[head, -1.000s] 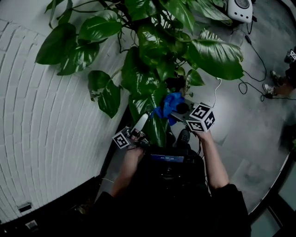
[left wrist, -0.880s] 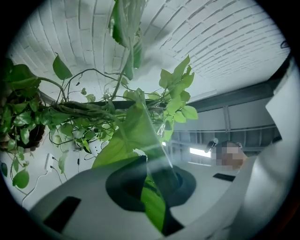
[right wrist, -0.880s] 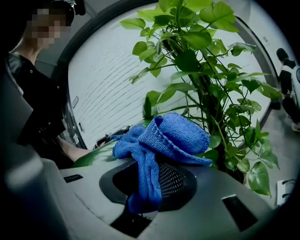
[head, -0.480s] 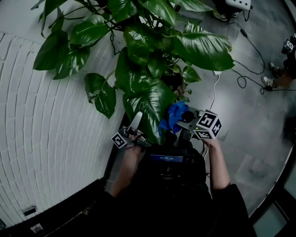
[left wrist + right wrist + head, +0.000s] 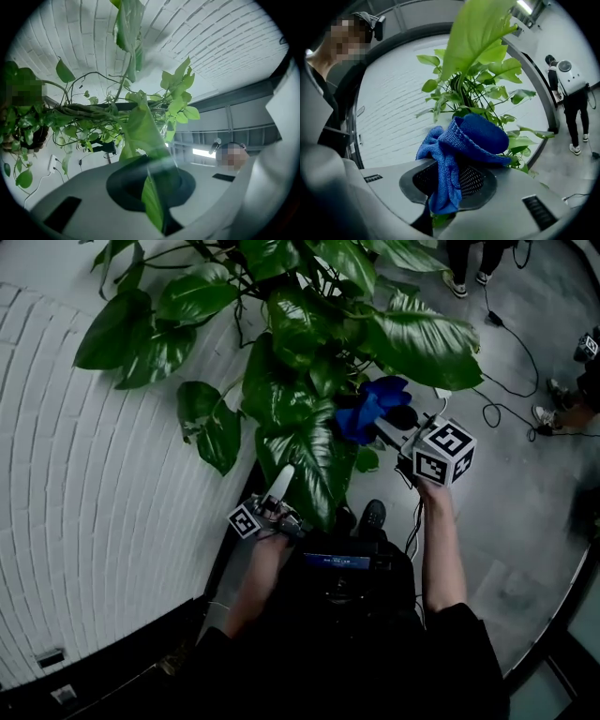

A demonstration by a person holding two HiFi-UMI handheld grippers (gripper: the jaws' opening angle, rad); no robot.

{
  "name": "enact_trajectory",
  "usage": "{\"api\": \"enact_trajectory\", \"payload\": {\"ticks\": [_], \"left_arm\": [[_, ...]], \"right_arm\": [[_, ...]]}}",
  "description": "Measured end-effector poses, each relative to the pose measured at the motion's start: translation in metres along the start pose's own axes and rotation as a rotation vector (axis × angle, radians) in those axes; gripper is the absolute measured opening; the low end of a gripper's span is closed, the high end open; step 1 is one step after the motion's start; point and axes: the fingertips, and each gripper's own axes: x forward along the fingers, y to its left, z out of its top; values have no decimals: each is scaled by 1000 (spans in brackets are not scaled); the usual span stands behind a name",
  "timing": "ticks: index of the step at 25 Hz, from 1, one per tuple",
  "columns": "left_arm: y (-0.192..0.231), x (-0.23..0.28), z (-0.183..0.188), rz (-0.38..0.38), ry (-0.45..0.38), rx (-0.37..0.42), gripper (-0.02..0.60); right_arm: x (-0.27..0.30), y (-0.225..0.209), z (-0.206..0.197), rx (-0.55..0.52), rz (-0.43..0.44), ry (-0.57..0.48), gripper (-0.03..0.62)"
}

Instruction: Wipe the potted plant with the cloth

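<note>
Left gripper (image 5: 283,480): you've got it pinched tight on a leaf (image 5: 316,465) of the potted plant (image 5: 309,324).
Right gripper (image 5: 392,420): yours is clamped on the blue cloth (image 5: 370,409), up beside the leaves.

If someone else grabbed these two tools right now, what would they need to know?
Left gripper: shut on a low leaf of the potted plant.
Right gripper: shut on the blue cloth, raised beside the upper leaves.
Done: cannot tell which leaves are wiped.
Left: probably bring the cloth to the held leaf and wipe it.
</note>
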Motion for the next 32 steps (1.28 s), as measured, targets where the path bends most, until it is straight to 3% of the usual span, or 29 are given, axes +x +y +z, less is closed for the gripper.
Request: {"api": "enact_trajectory", "payload": {"ticks": [9, 13, 21, 32], "left_arm": [[-2, -4, 3, -9, -14, -12, 22], [-2, -6, 4, -15, -20, -19, 21], [-4, -6, 10, -48, -46, -45, 21], [-6, -2, 9, -72, -82, -75, 21]], "right_arm": [[86, -18, 9, 50, -8, -25, 107], [106, -19, -13, 63, 37, 57, 107], [82, -1, -74, 97, 92, 178, 107], [34, 47, -133, 136, 161, 234, 107]]}}
